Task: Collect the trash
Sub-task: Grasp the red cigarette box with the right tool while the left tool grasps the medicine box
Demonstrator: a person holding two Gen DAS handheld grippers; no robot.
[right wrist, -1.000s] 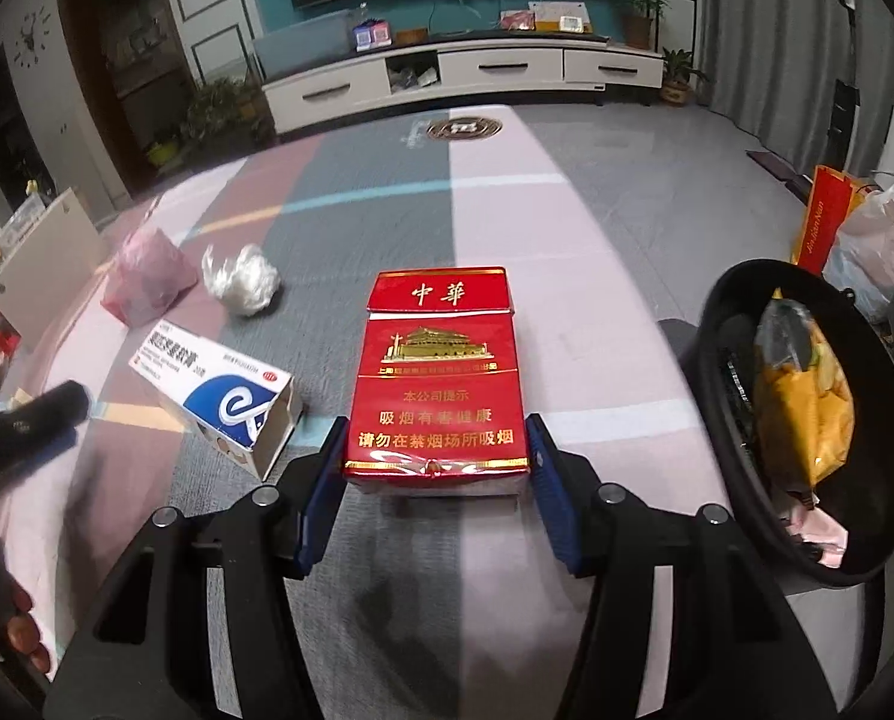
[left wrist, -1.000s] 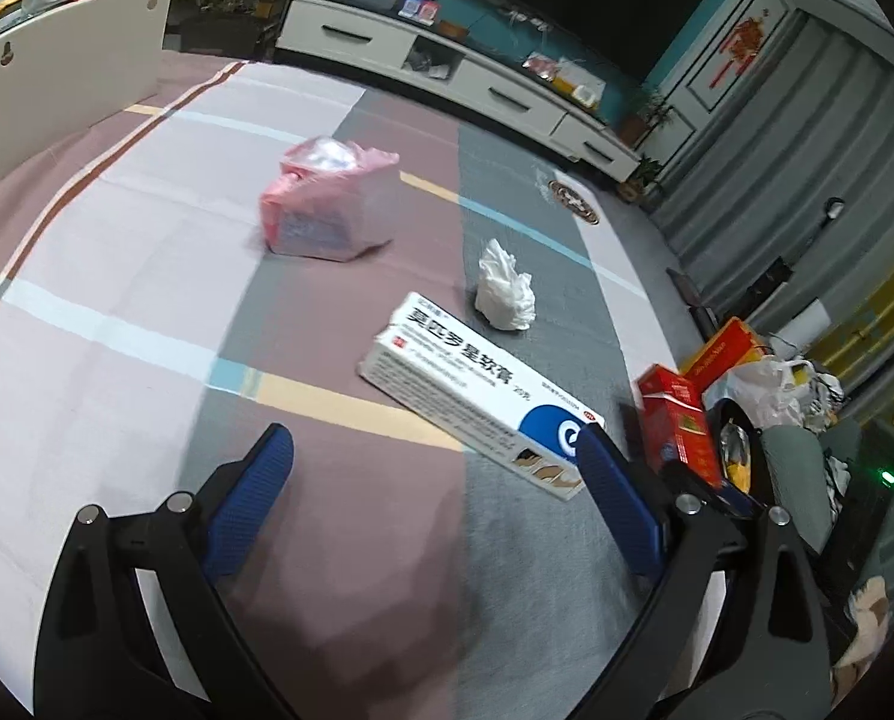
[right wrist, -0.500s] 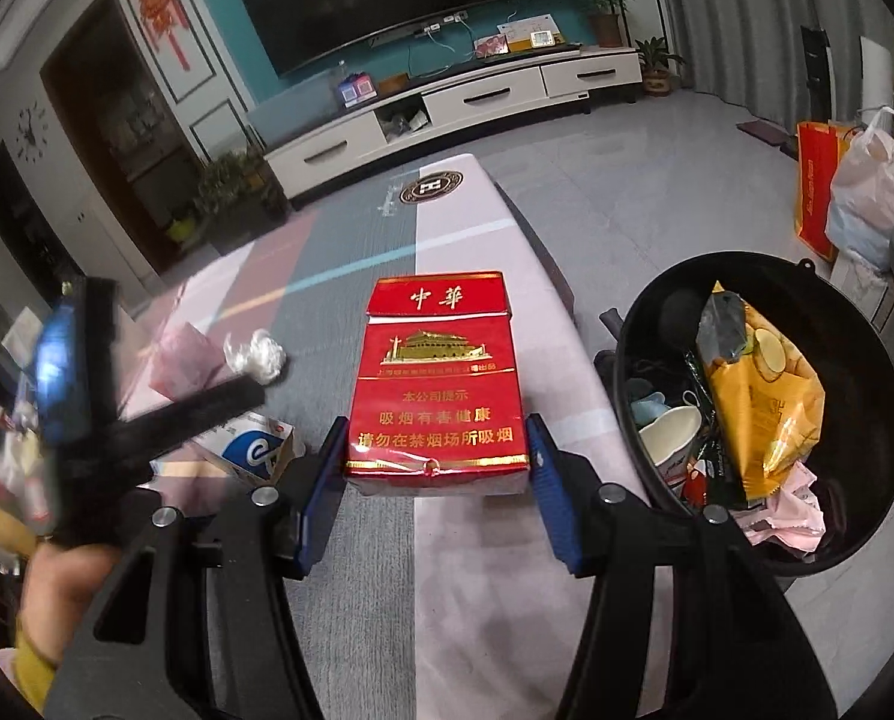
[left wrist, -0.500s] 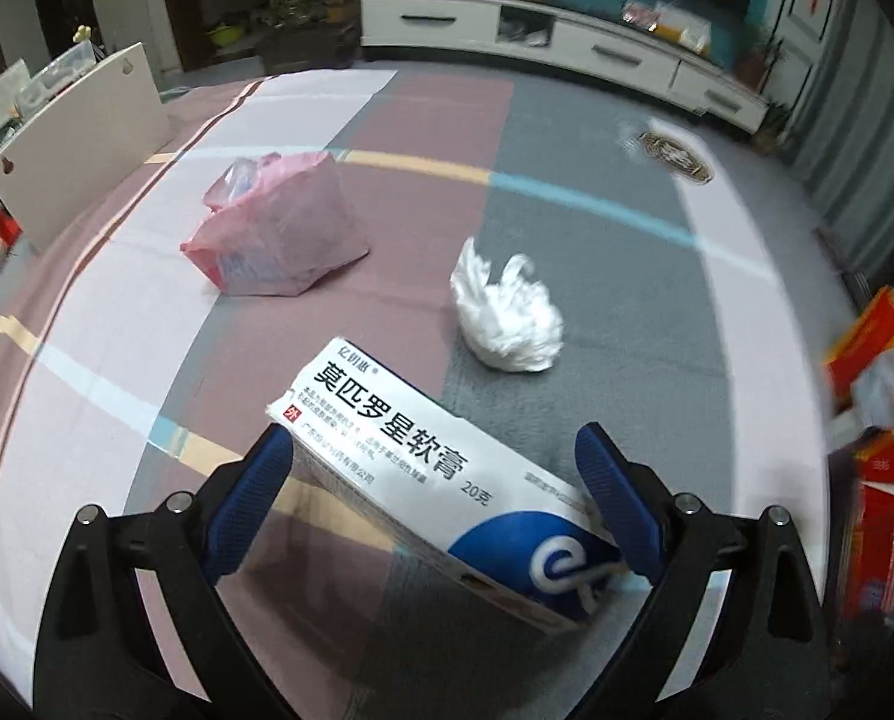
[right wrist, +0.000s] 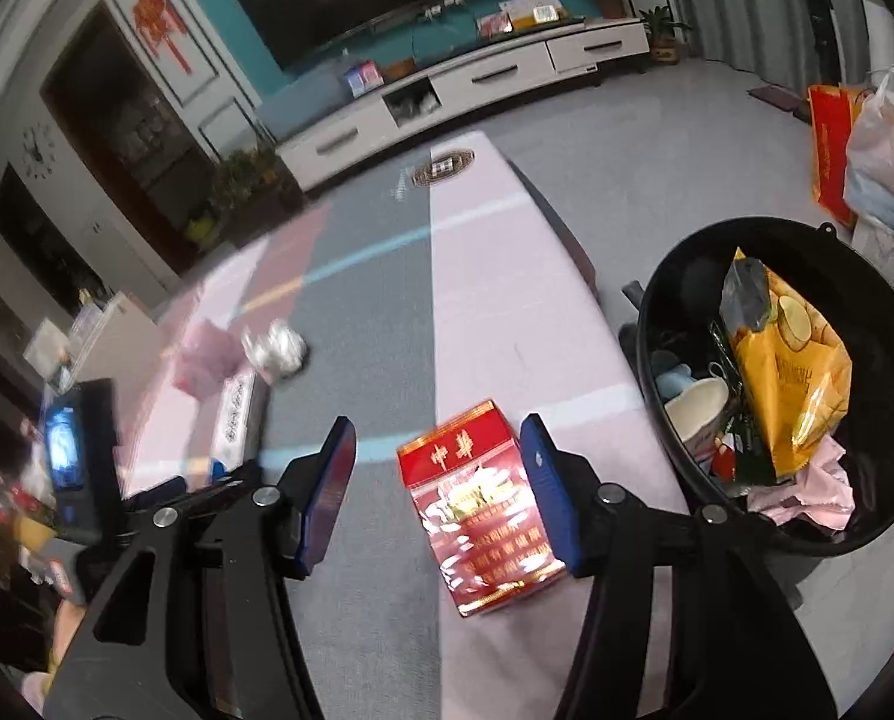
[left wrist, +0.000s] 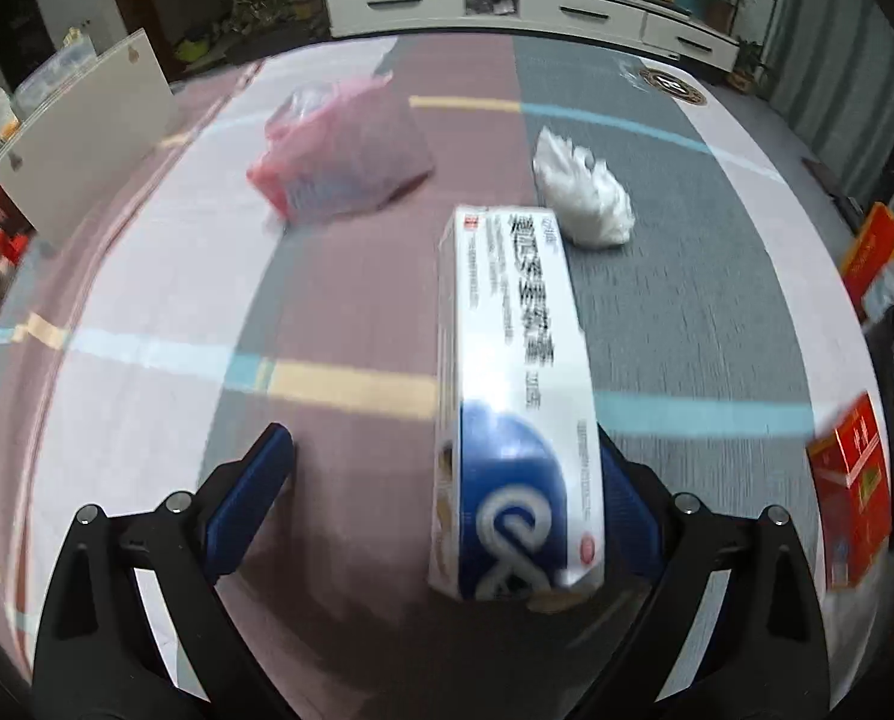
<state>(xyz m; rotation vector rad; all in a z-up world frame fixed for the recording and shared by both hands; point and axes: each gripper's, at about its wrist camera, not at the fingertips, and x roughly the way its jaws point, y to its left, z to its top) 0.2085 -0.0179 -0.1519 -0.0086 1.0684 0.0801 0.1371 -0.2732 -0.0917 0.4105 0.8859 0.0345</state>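
A long white and blue medicine box (left wrist: 513, 372) lies on the striped tablecloth (left wrist: 147, 276), lengthwise between the jaws of my left gripper (left wrist: 441, 438). The gripper is open; the box rests by the right finger and well clear of the left one. In the right wrist view a red cigarette carton (right wrist: 477, 510) sits tilted and blurred between the jaws of my right gripper (right wrist: 438, 426). It leans on the right pad, with a gap to the left pad. The carton (left wrist: 849, 498) also shows at the table's right edge. A black bin (right wrist: 765, 221) stands just right of the table.
A pink plastic bag (left wrist: 339, 150) and a crumpled white wad (left wrist: 585, 198) lie farther back on the table. The bin holds a yellow snack bag (right wrist: 789, 372), a paper cup and pink tissue. A white board (left wrist: 87, 138) stands at the table's left edge.
The left gripper swung onto the medicine box, which now lies lengthwise between its jaws. The red carton, earlier square between both right fingers, now sits tilted and lower with a gap on its left.
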